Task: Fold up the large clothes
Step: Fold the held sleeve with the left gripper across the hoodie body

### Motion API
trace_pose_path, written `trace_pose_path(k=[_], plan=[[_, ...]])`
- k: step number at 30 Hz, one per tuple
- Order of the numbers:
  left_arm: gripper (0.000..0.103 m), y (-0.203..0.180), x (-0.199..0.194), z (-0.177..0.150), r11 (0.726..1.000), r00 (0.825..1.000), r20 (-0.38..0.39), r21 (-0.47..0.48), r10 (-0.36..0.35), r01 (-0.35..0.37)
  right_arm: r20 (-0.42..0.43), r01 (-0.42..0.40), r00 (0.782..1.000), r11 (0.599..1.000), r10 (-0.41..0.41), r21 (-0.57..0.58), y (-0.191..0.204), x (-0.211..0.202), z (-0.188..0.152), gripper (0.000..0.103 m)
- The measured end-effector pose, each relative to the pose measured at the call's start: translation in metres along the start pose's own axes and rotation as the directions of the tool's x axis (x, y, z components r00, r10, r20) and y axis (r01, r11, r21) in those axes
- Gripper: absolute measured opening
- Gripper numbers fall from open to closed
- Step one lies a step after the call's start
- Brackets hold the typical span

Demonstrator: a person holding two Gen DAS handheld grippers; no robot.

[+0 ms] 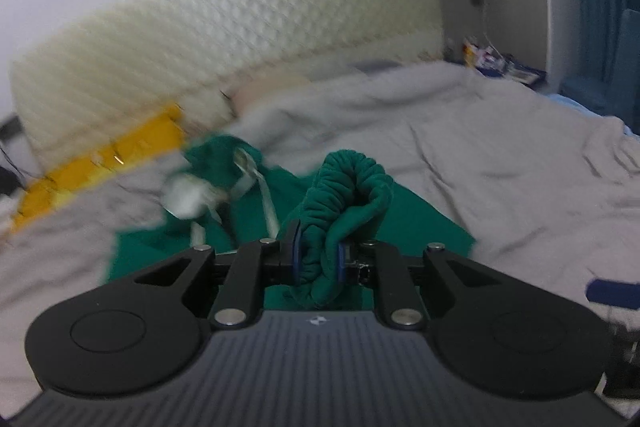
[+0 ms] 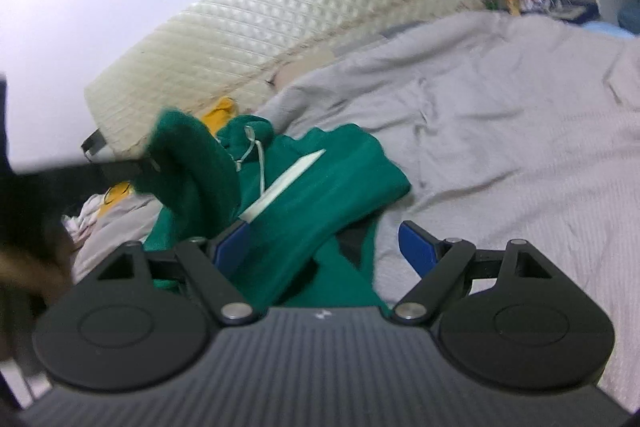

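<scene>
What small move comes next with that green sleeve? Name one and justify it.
Probably lay the ribbed cuff across the green hoodie and release it: the left hand-held gripper is shut on the cuff above the body, while the right hand-held gripper is open, holding nothing.

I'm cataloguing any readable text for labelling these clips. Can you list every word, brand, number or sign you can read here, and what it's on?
No readable words or numbers.
Small white emblem on the left tongs' body: a mark only, no letters legible.
Same emblem on the right tongs' body: too small to read.
Colourful packages beside the bed: print blurred, unreadable.
Green hoodie: a white stripe, no text visible.
</scene>
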State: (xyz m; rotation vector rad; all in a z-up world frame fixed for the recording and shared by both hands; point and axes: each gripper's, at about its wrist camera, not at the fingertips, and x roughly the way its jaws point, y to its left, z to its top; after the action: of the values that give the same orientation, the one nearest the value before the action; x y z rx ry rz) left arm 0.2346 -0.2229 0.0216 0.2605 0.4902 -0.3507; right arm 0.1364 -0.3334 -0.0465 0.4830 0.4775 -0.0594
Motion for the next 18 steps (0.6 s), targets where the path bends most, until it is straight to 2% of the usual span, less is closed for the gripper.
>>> trace_pose_path(k=[6,11,12,13,15,16,18], plan=[[0.019,-0.013,0.034,-0.038,0.996,0.995,-0.056,-0.043,-0.086,0.084,-0.007,0.029,1.000,0.999,-0.028,0.027,-0.011,0.007,0.000,0.083],[0.023,-0.004,0.039,-0.054,0.988,0.988,-0.070,-0.078,-0.137,0.131,-0.018,0.045,0.999,0.999,-0.044,0.030,-0.013,0.013,-0.001,0.083],[0.032,-0.002,0.038,-0.056,0.986,0.986,-0.076,-0.086,-0.151,0.145,-0.020,0.047,0.999,0.999,-0.047,0.027,-0.013,0.013,-0.001,0.083],[0.049,0.003,0.036,-0.057,0.981,0.980,-0.087,-0.099,-0.177,0.168,-0.021,0.048,0.999,0.999,-0.047,0.025,-0.013,0.013,-0.002,0.083],[0.076,0.013,0.025,-0.062,0.968,0.971,-0.084,-0.134,-0.222,0.210,-0.023,0.049,0.999,0.999,-0.048,0.019,-0.012,0.014,-0.003,0.083],[0.080,0.018,0.018,-0.066,0.965,0.971,-0.065,-0.147,-0.228,0.217,-0.024,0.051,0.998,0.999,-0.051,0.013,-0.011,0.014,-0.003,0.083],[0.080,0.031,0.002,-0.075,0.957,0.972,-0.029,-0.181,-0.235,0.226,-0.024,0.051,0.998,0.999,-0.051,0.003,-0.008,0.012,-0.004,0.083]])
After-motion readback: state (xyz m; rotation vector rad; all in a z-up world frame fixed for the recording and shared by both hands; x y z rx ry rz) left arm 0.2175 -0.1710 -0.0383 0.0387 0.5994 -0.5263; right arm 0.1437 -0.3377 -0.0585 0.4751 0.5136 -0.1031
